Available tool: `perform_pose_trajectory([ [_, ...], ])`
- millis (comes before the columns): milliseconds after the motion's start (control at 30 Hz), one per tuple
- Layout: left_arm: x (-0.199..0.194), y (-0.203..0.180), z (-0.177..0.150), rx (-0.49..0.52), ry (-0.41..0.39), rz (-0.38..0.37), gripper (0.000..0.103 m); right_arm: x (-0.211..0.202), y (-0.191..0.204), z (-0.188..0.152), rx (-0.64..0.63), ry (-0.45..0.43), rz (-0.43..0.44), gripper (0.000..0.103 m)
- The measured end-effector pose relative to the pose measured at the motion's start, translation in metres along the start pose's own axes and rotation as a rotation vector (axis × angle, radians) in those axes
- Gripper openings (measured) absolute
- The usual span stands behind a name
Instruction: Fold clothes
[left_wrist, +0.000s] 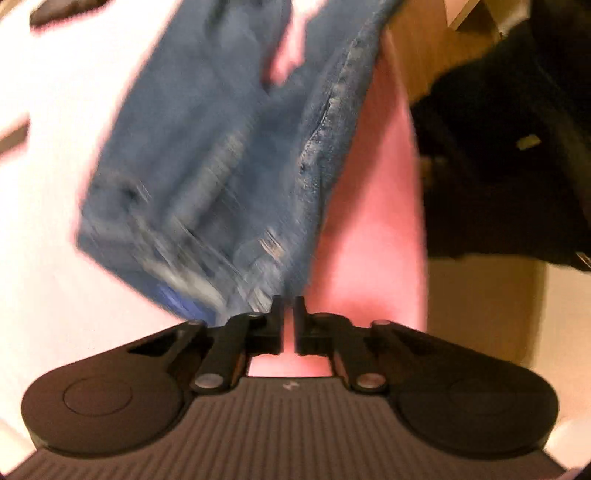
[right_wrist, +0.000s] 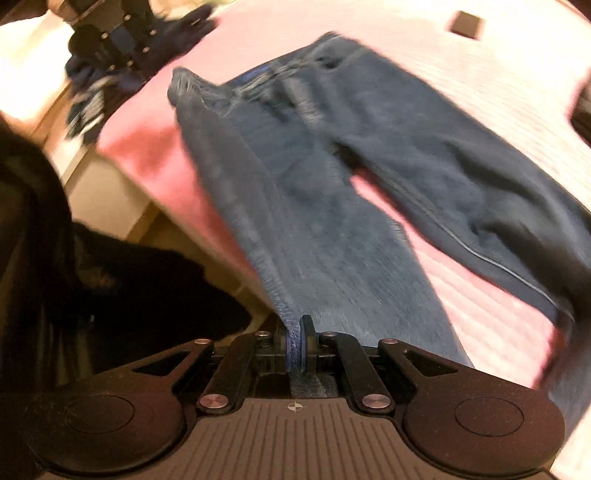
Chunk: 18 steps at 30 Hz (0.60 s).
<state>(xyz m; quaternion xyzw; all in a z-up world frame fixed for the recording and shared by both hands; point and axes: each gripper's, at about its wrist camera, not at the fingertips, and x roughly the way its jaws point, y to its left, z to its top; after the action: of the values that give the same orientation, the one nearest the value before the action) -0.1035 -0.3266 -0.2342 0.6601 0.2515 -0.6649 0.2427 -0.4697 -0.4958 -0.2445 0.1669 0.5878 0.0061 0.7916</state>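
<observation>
A pair of blue jeans (right_wrist: 332, 155) lies spread on a pink bed cover (right_wrist: 147, 147), waistband at the far end, legs running toward me. My right gripper (right_wrist: 295, 332) is shut on the hem of one leg, denim pinched between its blue pads. In the left wrist view the jeans' waist end (left_wrist: 207, 177) is blurred, close in front of my left gripper (left_wrist: 289, 306). Its jaws stand a narrow gap apart with only pink cover showing between them; the denim edge touches the left fingertip. The left gripper also shows in the right wrist view (right_wrist: 110, 40) at the far left.
A dark garment (right_wrist: 129, 288) hangs off the bed's near left side, over a pale floor. It also shows in the left wrist view (left_wrist: 498, 147). A dark blue cloth pile (right_wrist: 92, 96) sits beyond the bed's edge. A white quilted area (right_wrist: 498, 74) extends right.
</observation>
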Motion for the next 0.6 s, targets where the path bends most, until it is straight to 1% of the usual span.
perform_pose_trajectory([
  [33,0.001,0.0,0.0,-0.025,-0.005,0.001,0.004,0.003,0.001,0.001,-0.02,0.008,0.006,0.003],
  [100,0.002,-0.001,-0.001,-0.075,-0.015,0.004,0.008,0.007,0.002,0.001,-0.023,0.008,-0.014,0.003],
  [133,0.003,-0.001,-0.002,-0.1,-0.02,0.006,0.011,0.006,0.0,0.0,-0.003,-0.001,-0.027,0.003],
  [200,0.005,-0.002,-0.003,-0.149,-0.031,0.009,0.012,0.002,-0.006,-0.003,0.057,-0.026,-0.047,0.005],
  [233,0.006,-0.002,-0.003,-0.174,-0.036,0.01,0.014,-0.002,-0.011,-0.006,0.098,-0.042,-0.07,0.032],
  [267,0.006,-0.003,-0.003,-0.199,-0.041,0.011,0.017,-0.006,-0.016,-0.009,0.14,-0.059,-0.097,0.069],
  [300,0.007,-0.003,-0.004,-0.224,-0.046,0.013,0.021,-0.013,-0.02,-0.013,0.169,-0.077,-0.118,0.075],
  [333,0.008,-0.003,-0.004,-0.249,-0.051,0.014,0.027,-0.02,-0.024,-0.017,0.196,-0.096,-0.137,0.076],
  [367,0.009,-0.004,-0.005,-0.274,-0.056,0.016,0.031,-0.029,-0.029,-0.021,0.23,-0.115,-0.156,0.076],
  [400,0.01,0.008,0.001,-0.274,-0.077,0.037,0.037,-0.036,-0.035,-0.025,0.265,-0.132,-0.178,0.076],
  [433,0.01,0.024,0.008,-0.264,-0.103,0.066,0.044,-0.043,-0.042,-0.031,0.31,-0.151,-0.21,0.076],
  [467,0.013,0.041,0.016,-0.255,-0.125,0.099,0.049,-0.049,-0.05,-0.036,0.349,-0.164,-0.258,0.076],
  [533,0.023,0.076,0.034,-0.23,-0.16,0.188,0.067,-0.058,-0.069,-0.047,0.423,-0.174,-0.379,0.076],
  [600,0.037,0.108,0.05,-0.198,-0.169,0.241,0.068,-0.059,-0.099,-0.061,0.498,-0.162,-0.502,0.076],
])
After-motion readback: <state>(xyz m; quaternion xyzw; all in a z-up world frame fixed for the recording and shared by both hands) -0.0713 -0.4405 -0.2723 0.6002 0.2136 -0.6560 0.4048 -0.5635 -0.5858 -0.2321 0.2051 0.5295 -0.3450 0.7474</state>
